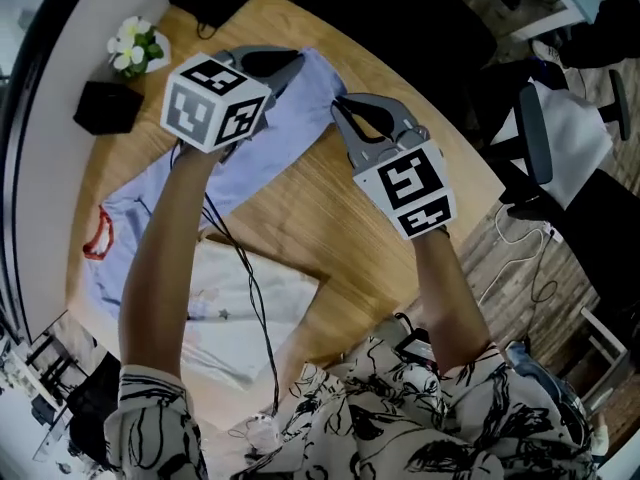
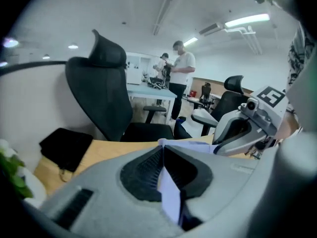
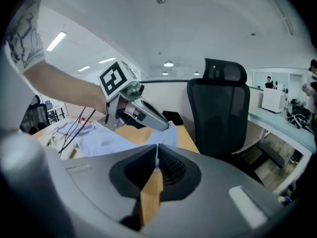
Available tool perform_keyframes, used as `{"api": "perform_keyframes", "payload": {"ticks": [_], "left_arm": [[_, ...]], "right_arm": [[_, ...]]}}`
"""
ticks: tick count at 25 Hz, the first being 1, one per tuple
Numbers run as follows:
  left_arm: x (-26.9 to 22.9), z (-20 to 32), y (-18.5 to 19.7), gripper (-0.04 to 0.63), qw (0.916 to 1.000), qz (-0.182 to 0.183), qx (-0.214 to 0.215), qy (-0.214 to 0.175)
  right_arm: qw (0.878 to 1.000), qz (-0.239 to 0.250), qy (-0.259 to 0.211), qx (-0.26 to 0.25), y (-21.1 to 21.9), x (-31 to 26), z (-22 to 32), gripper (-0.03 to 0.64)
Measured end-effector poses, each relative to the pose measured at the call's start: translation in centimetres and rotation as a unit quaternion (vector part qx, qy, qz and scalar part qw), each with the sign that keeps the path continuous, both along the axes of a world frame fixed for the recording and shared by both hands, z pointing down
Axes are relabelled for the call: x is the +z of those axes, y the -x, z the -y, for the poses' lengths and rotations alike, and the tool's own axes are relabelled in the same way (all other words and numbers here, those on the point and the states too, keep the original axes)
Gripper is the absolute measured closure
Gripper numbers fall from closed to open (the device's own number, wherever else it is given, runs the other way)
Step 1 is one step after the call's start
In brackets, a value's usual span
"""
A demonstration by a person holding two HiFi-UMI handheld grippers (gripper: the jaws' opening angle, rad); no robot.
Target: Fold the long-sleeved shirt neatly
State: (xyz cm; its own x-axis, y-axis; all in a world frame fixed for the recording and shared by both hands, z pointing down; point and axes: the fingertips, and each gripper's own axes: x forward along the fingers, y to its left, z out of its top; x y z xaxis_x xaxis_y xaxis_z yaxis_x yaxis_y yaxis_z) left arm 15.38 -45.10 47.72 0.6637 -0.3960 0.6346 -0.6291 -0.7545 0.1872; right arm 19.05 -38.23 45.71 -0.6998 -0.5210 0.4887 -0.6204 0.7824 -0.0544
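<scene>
We're looking down on the pale blue long-sleeved shirt [image 1: 262,146], stretched in one long strip across the round wooden desk [image 1: 335,233], with its red-trimmed collar [image 1: 97,234] near the desk's left edge and its far end up under both tools. The left gripper [image 2: 161,150] has its jaws pressed together on a fold of that pale blue cloth, and we can see the fabric running right down between the ribbed pads. The right gripper [image 3: 157,153] is closed tight too. Only a thin pale sliver shows at its tip, so we judge it has nipped the shirt's edge beside its partner, though the bite is slight. Both tools sit at the far end, near each other, with the cloth lifted a little off the wood there. By our reading this is early going: no finished fold shows anywhere, the body lies at full length, and we can't make out where the sleeves are. What's left is nearly everything: bringing this end over toward the collar, tucking in the sleeves and squaring it up. A rumpled white cloth [image 1: 250,313] lies close to us, apart from the job.
</scene>
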Motion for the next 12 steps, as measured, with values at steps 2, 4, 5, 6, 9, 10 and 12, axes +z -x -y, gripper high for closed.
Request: {"api": "perform_keyframes", "payload": {"ticks": [2, 4, 5, 6, 9, 10, 12], "left_arm": [[-4.4, -1.3, 3.1, 0.577, 0.9994, -0.011, -0.012, -0.032], [-8.8, -3.2, 6.7, 0.577, 0.9976, -0.015, -0.027, -0.062], [-11.0, -4.4, 8.5, 0.577, 0.9963, -0.016, -0.038, -0.075], [-13.1, -5.6, 10.3, 0.577, 0.9949, -0.016, -0.049, -0.087], [-18.7, -9.4, 15.7, 0.577, 0.9885, -0.002, -0.088, -0.123], [-20.2, -10.8, 17.6, 0.577, 0.9853, 0.001, -0.103, -0.136], [-23.0, -14.0, 22.1, 0.577, 0.9775, -0.007, -0.14, -0.157]], "right_arm": [[0.999, 0.02, -0.016, -0.021, 2.4, -4.0, -1.1, 0.597], [0.998, 0.036, -0.023, -0.044, 5.4, -7.9, -2.7, 0.597], [0.997, 0.043, -0.026, -0.057, 7.0, -9.7, -3.7, 0.597], [0.996, 0.051, -0.029, -0.071, 8.5, -11.6, -4.8, 0.597], [0.99, 0.077, -0.045, -0.113, 13.4, -16.9, -8.1, 0.597], [0.987, 0.086, -0.051, -0.127, 15.3, -18.5, -9.4, 0.597], [0.981, 0.101, -0.062, -0.155, 19.6, -21.2, -12.3, 0.597]]}}
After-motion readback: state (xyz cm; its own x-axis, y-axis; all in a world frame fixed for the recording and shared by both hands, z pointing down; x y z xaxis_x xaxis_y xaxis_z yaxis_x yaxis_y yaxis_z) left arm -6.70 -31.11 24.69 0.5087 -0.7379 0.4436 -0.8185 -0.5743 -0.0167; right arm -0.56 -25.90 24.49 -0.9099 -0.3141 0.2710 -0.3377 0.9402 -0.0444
